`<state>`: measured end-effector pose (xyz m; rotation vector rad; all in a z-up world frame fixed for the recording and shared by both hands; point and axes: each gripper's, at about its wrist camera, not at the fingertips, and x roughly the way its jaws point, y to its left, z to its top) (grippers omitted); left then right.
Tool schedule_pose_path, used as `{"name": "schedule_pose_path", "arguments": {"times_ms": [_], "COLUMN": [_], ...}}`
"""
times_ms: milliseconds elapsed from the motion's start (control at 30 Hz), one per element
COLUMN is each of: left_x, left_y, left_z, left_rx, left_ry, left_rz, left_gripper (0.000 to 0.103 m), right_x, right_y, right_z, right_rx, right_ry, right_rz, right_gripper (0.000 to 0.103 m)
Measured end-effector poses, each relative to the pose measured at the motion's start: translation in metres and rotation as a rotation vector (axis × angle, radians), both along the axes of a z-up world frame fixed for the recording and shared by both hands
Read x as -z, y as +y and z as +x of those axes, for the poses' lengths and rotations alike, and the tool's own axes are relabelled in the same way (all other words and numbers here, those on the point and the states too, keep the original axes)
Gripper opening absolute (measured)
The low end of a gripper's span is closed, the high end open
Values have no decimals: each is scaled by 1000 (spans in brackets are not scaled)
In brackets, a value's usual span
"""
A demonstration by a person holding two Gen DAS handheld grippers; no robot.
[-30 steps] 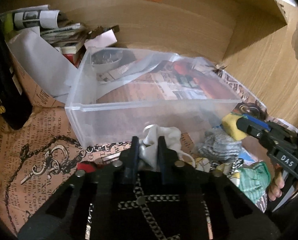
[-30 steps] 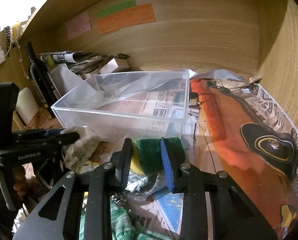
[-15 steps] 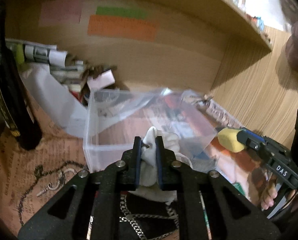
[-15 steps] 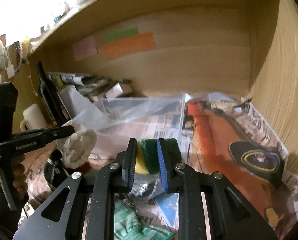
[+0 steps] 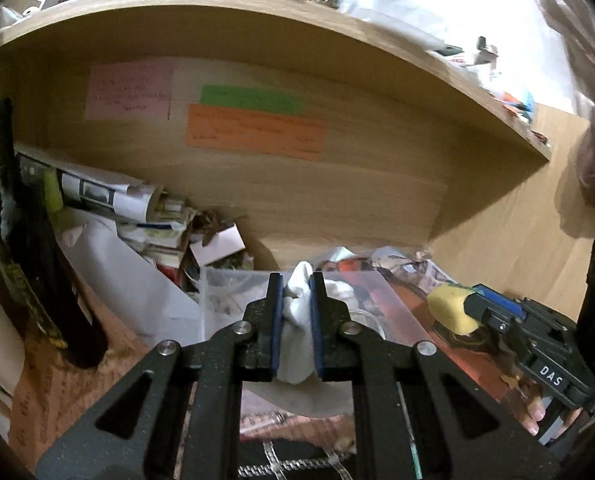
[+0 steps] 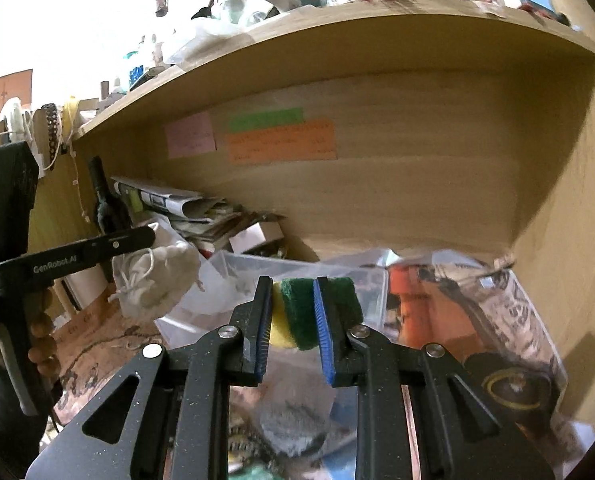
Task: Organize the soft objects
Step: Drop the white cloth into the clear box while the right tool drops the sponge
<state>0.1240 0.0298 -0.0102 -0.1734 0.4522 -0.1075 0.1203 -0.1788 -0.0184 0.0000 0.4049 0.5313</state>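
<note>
My left gripper (image 5: 296, 280) is shut on a white cloth pouch (image 5: 297, 332) and holds it up in the air; the pouch also shows in the right wrist view (image 6: 153, 280), hanging from the left gripper. My right gripper (image 6: 293, 282) is shut on a yellow and green sponge (image 6: 297, 316); it also shows in the left wrist view (image 5: 451, 310). The clear plastic bin (image 6: 337, 280) stands below and behind both grippers, on the newspaper-covered desk.
A dark bottle (image 5: 37, 280) stands at the left. Stacked papers and a small box (image 5: 145, 220) lie behind the bin. A wooden shelf (image 5: 297, 32) overhangs the desk. Grey cloth (image 6: 293, 412) and other soft items lie under the right gripper.
Both grippers have risen and tilted upward with their objects, lifting the pouch and sponge off the desk. The bin now sits lower in both views.
</note>
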Motion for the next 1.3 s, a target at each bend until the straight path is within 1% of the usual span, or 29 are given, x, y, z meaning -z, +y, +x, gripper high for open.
{"name": "schedule_pose_path", "arguments": {"times_ms": [167,333,367,533,700,800,867,933,1000,1033,1067,1100,1133,1167,1233,1267,1300], "left_x": [7,31,38,64,79,82,81,78,73,69,66,61,56,51,41,37,33], "left_y": [4,10,10,8,3,1,1,2,2,2,2,2,2,3,3,3,3], "left_z": [27,61,69,91,103,107,106,103,98,96,92,88,83,77,64,56,48], "left_rx": [-22,-22,-24,-14,-1,4,6,5,0,-2,-2,-2,-4,-6,-9,-11,-14], "left_ry": [44,144,172,259,323,344,346,340,316,306,294,280,267,252,218,203,186], "left_rz": [29,33,38,67,100,110,107,105,109,112,113,113,112,111,114,117,121], "left_gripper": [12,12,12,12,12,13,21,39,48,53,55,61,68,72,84,87,93], "right_x": [-2,9,12,30,54,64,67,67,63,61,56,54,48,45,34,30,24], "right_y": [16,35,39,54,68,70,71,70,69,68,66,65,61,60,55,52,48], "right_z": [25,55,61,86,106,113,116,116,113,112,108,108,103,102,91,87,80], "right_rx": [-18,-42,-50,-68,-83,-99,-103,-105,-103,-102,-97,-94,-86,-82,-71,-68,-63], "right_ry": [14,72,88,169,271,324,339,340,331,323,307,295,272,259,218,204,185], "right_rz": [-59,-144,-161,-228,-285,-289,-289,-290,-291,-287,-278,-271,-259,-253,-242,-234,-221], "right_gripper": [19,19,19,19,19,22,22,23,28,35,43,47,55,60,64,66,70]}}
